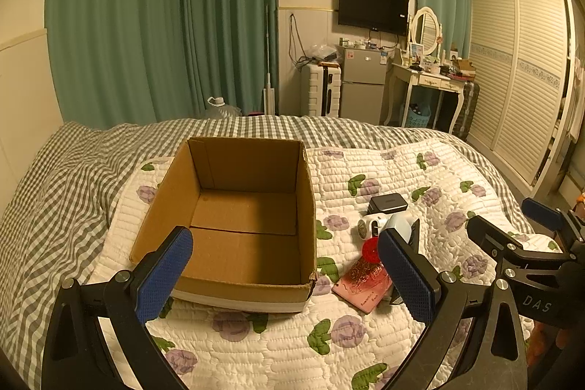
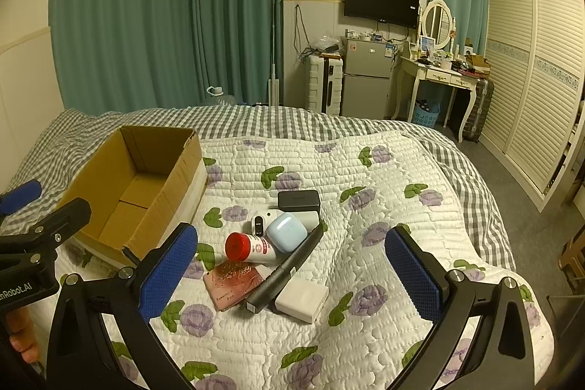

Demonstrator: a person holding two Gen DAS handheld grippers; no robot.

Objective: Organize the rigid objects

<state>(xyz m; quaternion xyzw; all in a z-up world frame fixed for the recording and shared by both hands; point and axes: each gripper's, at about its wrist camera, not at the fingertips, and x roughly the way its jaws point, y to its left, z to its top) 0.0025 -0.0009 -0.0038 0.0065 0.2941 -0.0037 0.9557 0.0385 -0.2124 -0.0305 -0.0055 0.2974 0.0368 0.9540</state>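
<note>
Both grippers wide apart, nothing held: left gripper low-centre of its view over open brown cardboard box, right gripper low-centre over the pile w/ red-capped white bottle, pale blue earbud case, pink booklet, black rectangular box, white charger block on floral quilt, box at mid-left.

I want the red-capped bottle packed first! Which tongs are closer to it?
Right. The right tongs hang open just before the red-capped bottle; the left tongs hover open at the cardboard box, beside the pile.
</note>
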